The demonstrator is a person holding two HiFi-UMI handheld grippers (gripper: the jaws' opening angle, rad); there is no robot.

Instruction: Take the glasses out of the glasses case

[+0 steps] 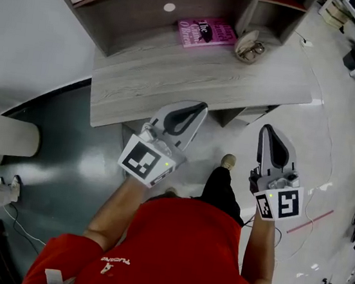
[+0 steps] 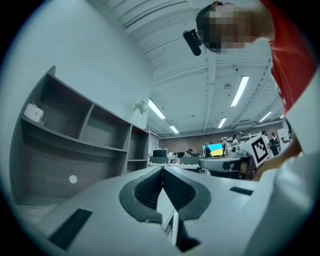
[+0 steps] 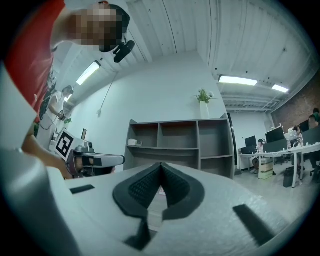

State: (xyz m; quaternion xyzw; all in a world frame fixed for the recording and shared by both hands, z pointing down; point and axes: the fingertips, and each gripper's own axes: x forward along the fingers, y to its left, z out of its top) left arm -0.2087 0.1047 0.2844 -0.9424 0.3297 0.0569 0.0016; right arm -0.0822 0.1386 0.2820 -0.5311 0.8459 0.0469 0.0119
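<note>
Grey wood tabletop (image 1: 192,81), shelf unit (image 1: 143,10) along its far edge. Left tongs (image 1: 199,107) and right tongs (image 1: 267,129) both closed on nothing, held level just off the near edge. Pink book (image 1: 206,32) by the far edge. Open glasses case (image 1: 249,49) just right of it, glasses (image 1: 255,49) lying in it.

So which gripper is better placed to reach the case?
Probably the left gripper: it angles toward the case and reaches the desk edge; the right gripper sits further back. Both shut.
</note>
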